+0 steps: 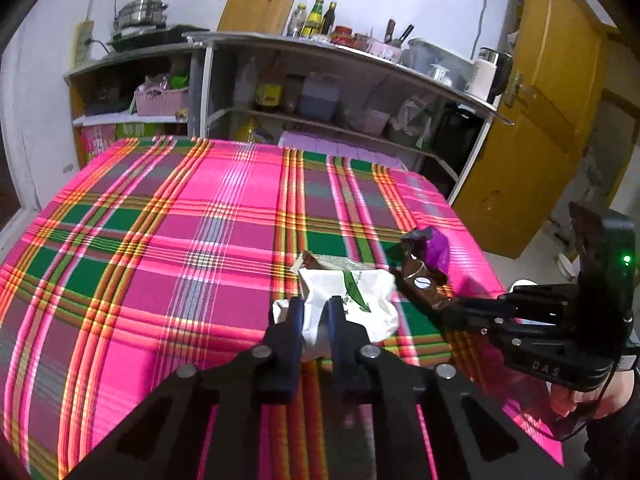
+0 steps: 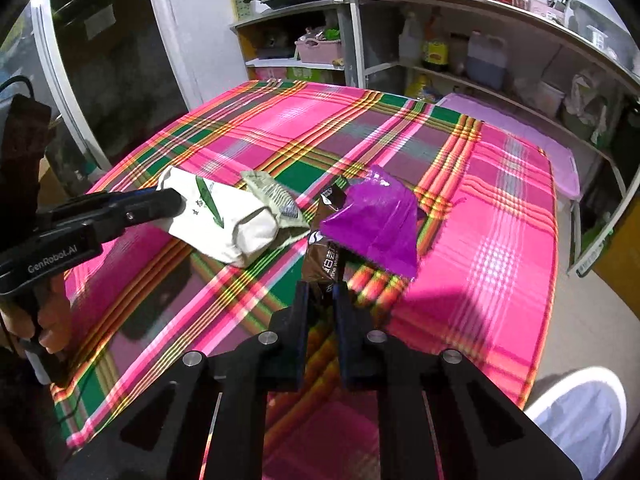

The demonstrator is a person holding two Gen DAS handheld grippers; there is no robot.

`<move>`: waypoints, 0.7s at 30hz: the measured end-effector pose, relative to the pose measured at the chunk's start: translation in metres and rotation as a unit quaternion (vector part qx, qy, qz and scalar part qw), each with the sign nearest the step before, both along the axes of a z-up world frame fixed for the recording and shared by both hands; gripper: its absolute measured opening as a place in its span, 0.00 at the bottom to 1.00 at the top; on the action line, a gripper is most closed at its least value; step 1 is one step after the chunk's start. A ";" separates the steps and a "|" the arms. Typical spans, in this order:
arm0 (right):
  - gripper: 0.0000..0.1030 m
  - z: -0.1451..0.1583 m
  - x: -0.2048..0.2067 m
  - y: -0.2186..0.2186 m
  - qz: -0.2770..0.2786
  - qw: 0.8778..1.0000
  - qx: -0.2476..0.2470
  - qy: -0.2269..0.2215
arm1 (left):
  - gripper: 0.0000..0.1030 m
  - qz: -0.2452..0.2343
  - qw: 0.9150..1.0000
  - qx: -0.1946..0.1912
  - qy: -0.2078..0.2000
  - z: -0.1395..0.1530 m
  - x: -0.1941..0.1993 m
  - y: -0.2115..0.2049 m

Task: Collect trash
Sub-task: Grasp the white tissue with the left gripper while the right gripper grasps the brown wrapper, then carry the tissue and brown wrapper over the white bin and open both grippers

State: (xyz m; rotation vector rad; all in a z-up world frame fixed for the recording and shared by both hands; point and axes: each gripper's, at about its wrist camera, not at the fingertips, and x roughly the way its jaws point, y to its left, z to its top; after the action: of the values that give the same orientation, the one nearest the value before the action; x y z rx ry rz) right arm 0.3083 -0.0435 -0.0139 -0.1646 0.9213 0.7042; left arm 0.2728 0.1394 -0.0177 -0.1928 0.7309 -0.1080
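A white packet with green print (image 1: 352, 300) (image 2: 224, 220) sits on the pink plaid tablecloth (image 1: 160, 240). My left gripper (image 1: 314, 312) (image 2: 176, 200) is shut on its near end. A pale green wrapper (image 2: 276, 200) lies under it. A brown wrapper (image 1: 420, 284) (image 2: 324, 248) lies next to a purple wrapper (image 1: 438, 250) (image 2: 376, 220). My right gripper (image 2: 322, 292) (image 1: 460, 304) is shut on the brown wrapper's near end.
Shelves with bottles, jugs and a pink basket (image 1: 162, 102) stand behind the table. A yellow door (image 1: 560, 120) is at the right. A white bin with a liner (image 2: 580, 416) stands on the floor past the table's right edge.
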 end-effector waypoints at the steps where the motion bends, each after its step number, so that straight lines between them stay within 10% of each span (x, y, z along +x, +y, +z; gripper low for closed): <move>1: 0.12 0.002 -0.004 -0.003 -0.002 1.000 0.002 0.000 | 0.08 0.000 1.000 0.004 -0.003 0.002 -0.004 -0.003; 21: 0.12 0.051 -0.087 -0.064 -0.047 0.997 0.052 -0.036 | 0.03 -0.005 0.998 0.002 -0.057 0.047 -0.094 -0.052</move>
State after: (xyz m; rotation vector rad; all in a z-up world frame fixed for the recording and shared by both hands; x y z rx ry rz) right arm 0.2211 -0.1075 0.0371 -0.0535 0.8166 0.6527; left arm 0.1785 0.0876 0.0293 -0.1782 0.6192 -0.1263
